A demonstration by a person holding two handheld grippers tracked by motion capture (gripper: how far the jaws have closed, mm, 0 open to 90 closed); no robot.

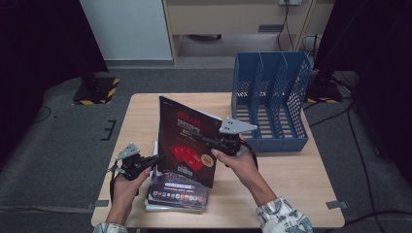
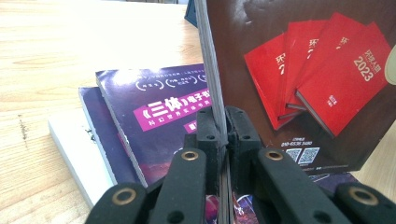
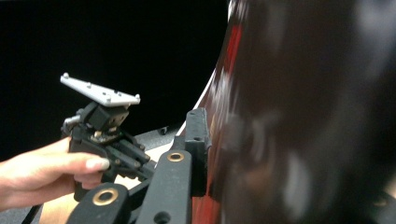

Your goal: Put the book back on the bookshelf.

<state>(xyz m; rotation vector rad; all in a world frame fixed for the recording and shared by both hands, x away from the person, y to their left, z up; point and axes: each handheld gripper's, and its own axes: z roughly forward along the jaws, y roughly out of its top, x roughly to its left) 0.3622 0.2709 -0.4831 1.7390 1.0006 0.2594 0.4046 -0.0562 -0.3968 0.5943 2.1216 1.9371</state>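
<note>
A dark brown book (image 1: 187, 131) with red books printed on its cover stands tilted upright above the table, held between both grippers. My left gripper (image 1: 158, 158) is shut on the lower left edge; in the left gripper view its jaws (image 2: 222, 133) pinch the page edge of the book (image 2: 327, 70). My right gripper (image 1: 208, 140) grips the right side. In the right gripper view one finger (image 3: 197, 140) lies against the blurred cover (image 3: 303, 116), and the other finger is hidden behind the book. The left gripper (image 3: 140, 161) and its hand show beyond.
A stack of purple-covered books (image 1: 177, 193) lies flat under the held book near the table's front edge (image 2: 154, 116). A blue slotted file rack (image 1: 269, 97) stands at the back right of the wooden table (image 1: 291, 179). Bare wood lies left and right of the stack.
</note>
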